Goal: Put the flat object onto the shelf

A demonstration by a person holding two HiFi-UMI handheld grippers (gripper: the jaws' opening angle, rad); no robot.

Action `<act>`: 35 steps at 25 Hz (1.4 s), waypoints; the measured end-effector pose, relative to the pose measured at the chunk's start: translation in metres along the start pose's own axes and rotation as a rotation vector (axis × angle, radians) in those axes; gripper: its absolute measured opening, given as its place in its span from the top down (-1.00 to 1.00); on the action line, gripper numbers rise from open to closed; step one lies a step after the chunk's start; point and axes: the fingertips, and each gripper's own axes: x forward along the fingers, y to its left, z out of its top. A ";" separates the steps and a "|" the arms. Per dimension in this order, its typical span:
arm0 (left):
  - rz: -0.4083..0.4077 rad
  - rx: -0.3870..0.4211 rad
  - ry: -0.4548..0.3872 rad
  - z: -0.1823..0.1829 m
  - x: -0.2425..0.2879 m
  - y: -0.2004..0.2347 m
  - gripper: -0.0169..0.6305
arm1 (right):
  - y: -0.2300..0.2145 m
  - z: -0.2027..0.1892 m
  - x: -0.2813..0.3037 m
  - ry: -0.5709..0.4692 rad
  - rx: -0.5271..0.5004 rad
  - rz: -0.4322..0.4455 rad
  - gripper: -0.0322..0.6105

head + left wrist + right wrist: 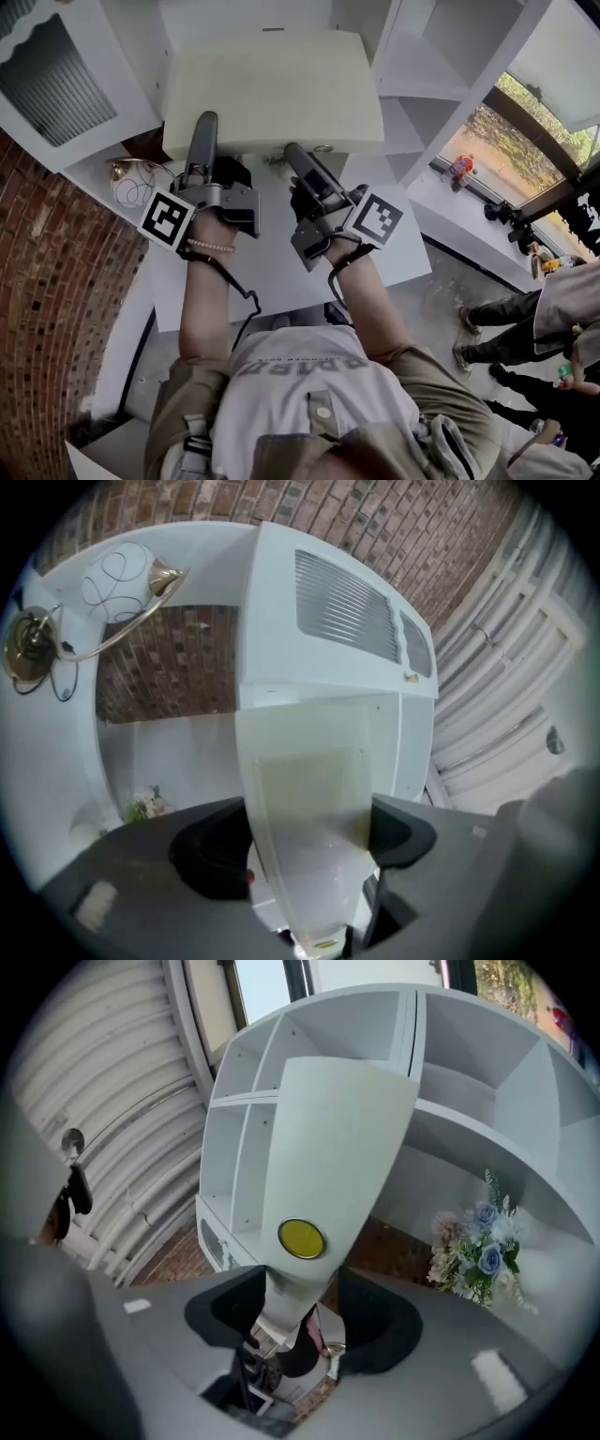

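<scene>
The flat object is a cream-white board [272, 89], held level in front of the white shelf unit [422, 66]. My left gripper [205, 122] is shut on its near edge at the left, and my right gripper [292, 150] is shut on that edge further right. In the left gripper view the board [309, 789] fills the gap in the left gripper [305, 841], with both jaws against it. In the right gripper view the board [328, 1147], marked with a round yellow sticker [301, 1238], stands clamped in the right gripper [300, 1312], and the shelf unit's compartments [469, 1082] lie behind it.
A white table [272, 272] lies under the grippers. A wire globe ornament [131, 183] sits at the left by the brick wall [47, 281]. A louvred white cabinet [328, 611] and a flower bunch [478, 1241] are near. People's legs [506, 319] stand at the right.
</scene>
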 end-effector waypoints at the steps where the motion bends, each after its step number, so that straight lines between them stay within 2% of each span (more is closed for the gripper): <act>1: -0.030 0.024 0.025 -0.003 0.001 -0.004 -0.15 | 0.000 0.003 0.001 -0.015 0.004 -0.002 0.14; 4: -0.102 0.138 0.102 -0.013 -0.005 -0.013 -0.21 | -0.001 0.009 0.003 -0.042 0.005 -0.008 0.16; 7: -0.112 0.278 0.181 -0.029 -0.019 -0.011 -0.21 | 0.000 0.017 0.006 -0.053 -0.004 -0.007 0.22; 9: -0.108 0.333 0.222 -0.041 -0.022 -0.007 -0.20 | 0.003 0.023 0.009 -0.055 -0.034 -0.001 0.28; 13: -0.092 0.338 0.253 -0.053 -0.014 -0.004 -0.20 | 0.002 0.031 0.013 -0.051 -0.058 -0.009 0.32; 17: -0.076 0.356 0.242 -0.050 -0.002 -0.005 0.02 | -0.002 0.035 0.018 -0.035 -0.081 -0.017 0.33; 21: -0.052 0.368 0.247 -0.046 0.007 0.003 0.11 | -0.010 0.039 0.027 -0.014 -0.095 -0.026 0.34; 30: -0.032 0.377 0.251 -0.038 0.026 0.011 0.38 | -0.029 0.049 0.047 0.004 -0.074 -0.070 0.35; 35: -0.010 0.359 0.258 -0.027 0.045 0.020 0.41 | -0.040 0.055 0.068 0.010 -0.050 -0.099 0.36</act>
